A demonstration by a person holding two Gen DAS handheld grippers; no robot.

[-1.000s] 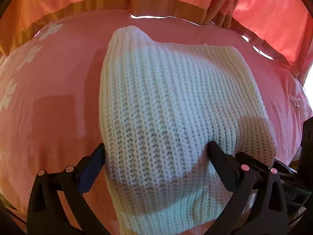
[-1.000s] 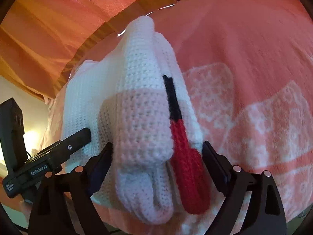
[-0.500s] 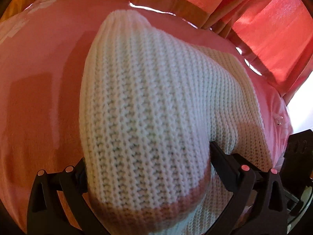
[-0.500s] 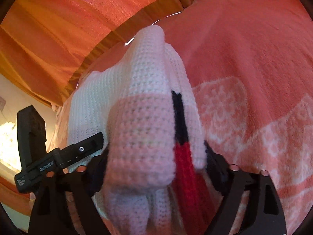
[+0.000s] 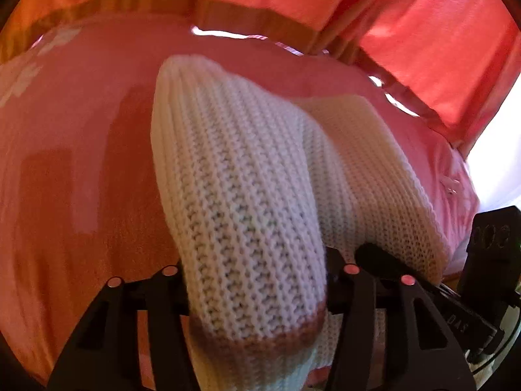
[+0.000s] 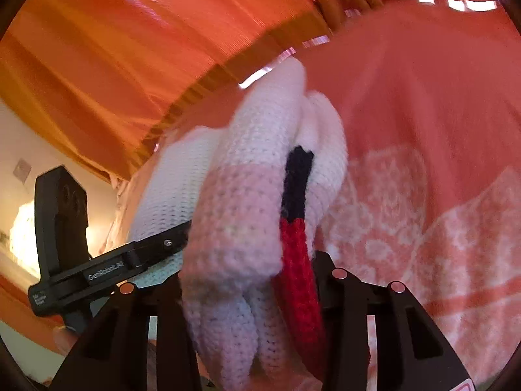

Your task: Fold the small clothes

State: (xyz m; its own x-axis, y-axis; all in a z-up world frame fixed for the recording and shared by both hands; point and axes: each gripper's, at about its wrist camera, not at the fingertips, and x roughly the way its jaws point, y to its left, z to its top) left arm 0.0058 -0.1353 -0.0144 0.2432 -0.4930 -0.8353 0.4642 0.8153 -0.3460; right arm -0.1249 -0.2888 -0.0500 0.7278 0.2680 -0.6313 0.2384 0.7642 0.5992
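Observation:
A small white knit sweater (image 5: 247, 202) lies on a pink bedspread (image 5: 81, 150). My left gripper (image 5: 254, 280) is shut on its near edge and holds a bunched fold lifted off the bed. My right gripper (image 6: 247, 280) is shut on the other side of the sweater (image 6: 241, 215), where a red and black knit stripe (image 6: 296, 228) shows. The rest of the sweater trails flat behind both folds. The left gripper's body (image 6: 97, 267) shows at the left of the right wrist view.
Orange-red curtains (image 5: 423, 32) hang behind the bed's far edge. The bedspread has a white lace-like pattern (image 6: 423, 228) to the right. The right gripper's body (image 5: 488, 254) sits at the right edge of the left wrist view.
Both grippers have closed on the sweater's near edge and lifted it. The cloth now bunches up between the fingers, and the two grippers have come closer together.

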